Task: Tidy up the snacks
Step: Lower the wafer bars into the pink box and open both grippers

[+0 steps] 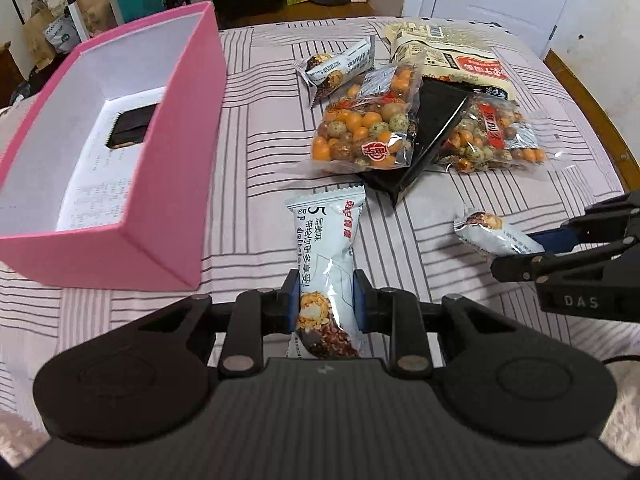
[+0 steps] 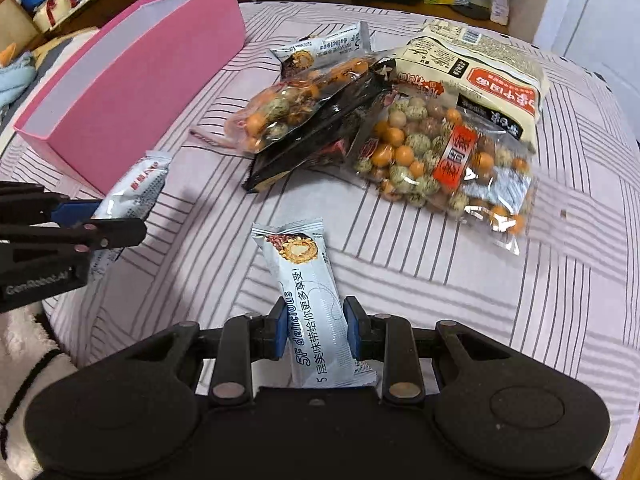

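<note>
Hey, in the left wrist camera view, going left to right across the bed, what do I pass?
Pink box → pale blue snack bar held in the left gripper → second snack bar held in the right gripper.

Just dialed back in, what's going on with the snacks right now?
A person is working two handheld tongs over a striped bedspread. The left tongs are shut on a pale blue snack bar; the right tongs are shut on a matching bar. The pink box sits open to the left with one dark packet already inside. A third bar, two bags of coated nuts, a black packet and a cream bag remain in the pile.
</note>
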The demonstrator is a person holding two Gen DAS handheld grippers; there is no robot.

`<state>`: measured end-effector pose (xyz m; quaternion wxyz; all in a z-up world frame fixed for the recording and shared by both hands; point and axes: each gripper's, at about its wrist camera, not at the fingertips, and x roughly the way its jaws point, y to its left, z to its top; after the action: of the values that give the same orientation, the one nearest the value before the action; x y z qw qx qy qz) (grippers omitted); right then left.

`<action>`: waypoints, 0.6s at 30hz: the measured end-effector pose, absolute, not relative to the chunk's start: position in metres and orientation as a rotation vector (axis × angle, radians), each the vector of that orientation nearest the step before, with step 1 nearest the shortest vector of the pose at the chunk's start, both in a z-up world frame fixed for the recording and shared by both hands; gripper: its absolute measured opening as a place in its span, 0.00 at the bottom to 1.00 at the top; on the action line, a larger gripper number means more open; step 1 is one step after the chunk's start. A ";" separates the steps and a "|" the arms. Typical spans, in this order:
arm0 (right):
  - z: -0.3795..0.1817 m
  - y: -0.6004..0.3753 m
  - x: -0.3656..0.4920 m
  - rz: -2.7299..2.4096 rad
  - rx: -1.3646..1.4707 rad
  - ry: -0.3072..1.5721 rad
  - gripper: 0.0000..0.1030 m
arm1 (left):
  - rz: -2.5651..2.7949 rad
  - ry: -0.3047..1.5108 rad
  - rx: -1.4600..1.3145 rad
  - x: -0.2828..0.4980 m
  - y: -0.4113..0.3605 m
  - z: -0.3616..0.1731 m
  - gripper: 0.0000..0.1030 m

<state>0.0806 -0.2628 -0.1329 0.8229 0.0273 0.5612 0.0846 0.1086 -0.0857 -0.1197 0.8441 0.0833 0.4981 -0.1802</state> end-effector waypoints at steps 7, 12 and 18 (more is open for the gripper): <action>-0.096 -0.249 0.057 0.243 0.189 1.131 0.32 | -0.387 1.051 0.212 0.084 -0.055 -0.095 0.25; -0.064 -0.217 0.041 0.304 0.151 1.081 0.32 | -0.406 1.082 0.200 0.075 -0.024 -0.073 0.25; -0.022 -0.180 0.040 0.374 0.105 0.995 0.32 | -0.410 1.064 0.170 0.072 0.009 -0.040 0.25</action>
<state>0.0401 -0.1803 -0.0219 0.8607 0.0499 0.4743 0.1782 0.0715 0.0087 -0.0400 0.8384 0.0806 0.5029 -0.1940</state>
